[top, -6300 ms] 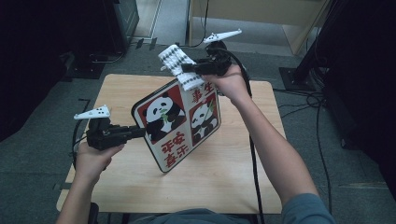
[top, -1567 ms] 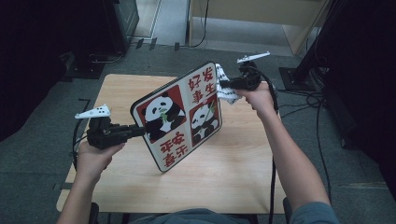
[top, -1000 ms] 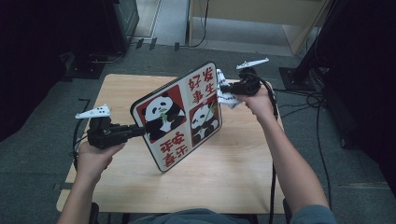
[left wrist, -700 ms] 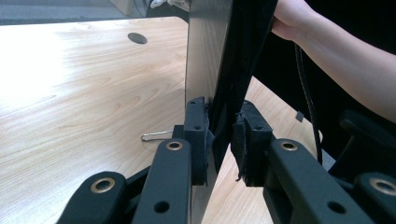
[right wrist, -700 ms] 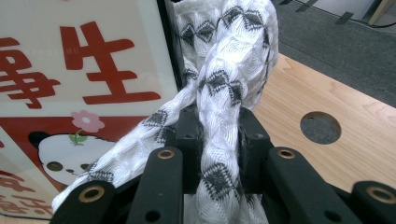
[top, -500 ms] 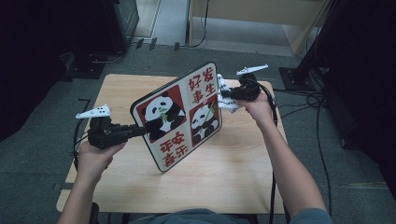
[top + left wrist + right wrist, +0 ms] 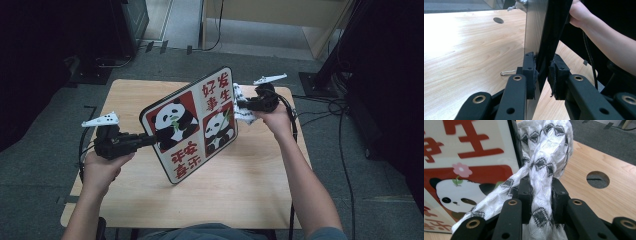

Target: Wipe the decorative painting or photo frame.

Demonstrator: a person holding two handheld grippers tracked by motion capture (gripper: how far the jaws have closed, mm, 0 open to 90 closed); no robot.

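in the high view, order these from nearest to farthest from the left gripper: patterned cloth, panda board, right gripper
1. panda board: clamped in the left gripper, at its left edge.
2. patterned cloth: at the board's far right edge.
3. right gripper: just beyond, holding the cloth; nearly level with it.

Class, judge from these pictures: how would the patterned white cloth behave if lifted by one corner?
The cloth probably flops: it bunches and drapes between the right gripper's jaws. It seems light, hanging in soft folds. Its woven texture likely grips rather than slips.
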